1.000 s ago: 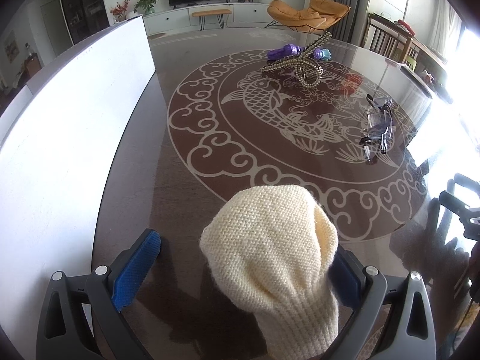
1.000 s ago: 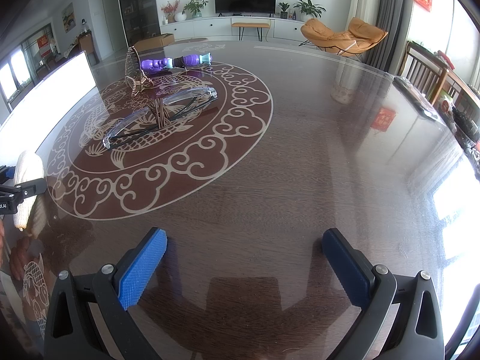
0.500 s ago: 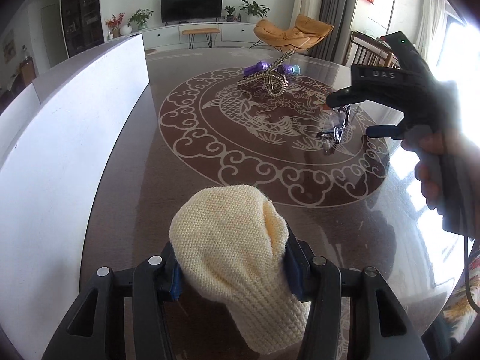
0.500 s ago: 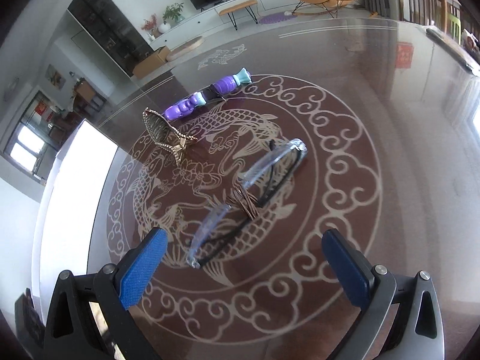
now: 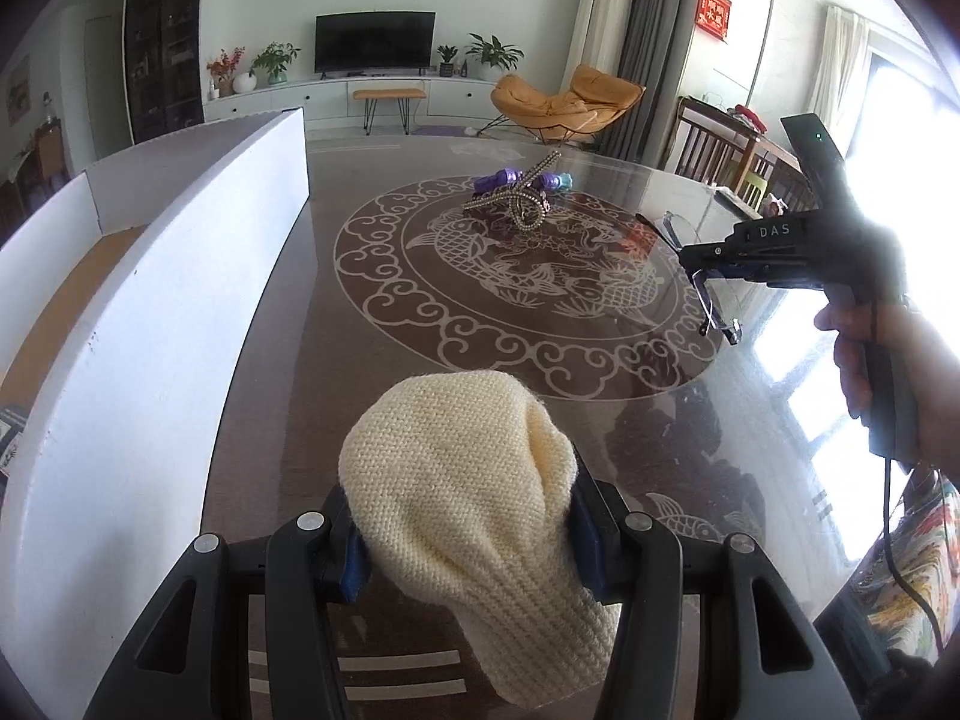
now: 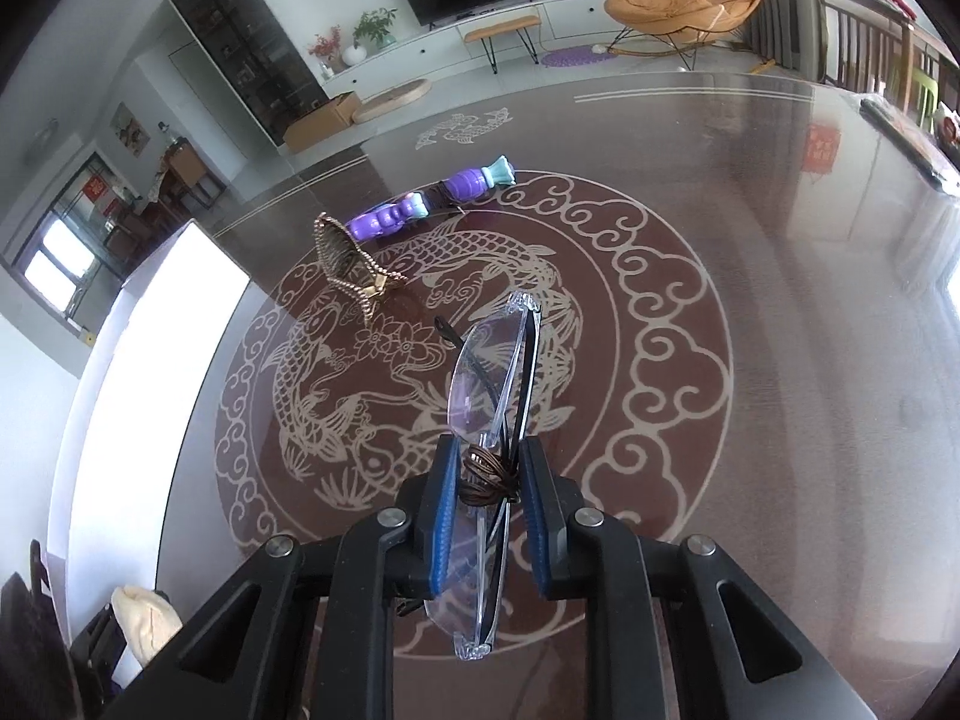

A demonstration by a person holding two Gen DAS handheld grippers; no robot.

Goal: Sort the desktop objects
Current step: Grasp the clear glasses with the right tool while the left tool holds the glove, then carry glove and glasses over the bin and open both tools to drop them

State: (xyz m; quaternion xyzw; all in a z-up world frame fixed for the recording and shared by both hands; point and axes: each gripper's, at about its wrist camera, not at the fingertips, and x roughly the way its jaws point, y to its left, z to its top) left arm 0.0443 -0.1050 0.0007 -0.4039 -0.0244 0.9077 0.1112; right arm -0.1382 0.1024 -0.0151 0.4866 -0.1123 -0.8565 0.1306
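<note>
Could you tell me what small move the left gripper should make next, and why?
Probably swing the left gripper left over the white box wall: its pads are clamped on the cream knitted glove, and the box stands open right beside it. The right gripper holds the glasses.

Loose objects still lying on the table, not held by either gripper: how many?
2: a gold hair clip and a purple toy just behind it, at the far side of the table's fish medallion. No others visible.
</note>
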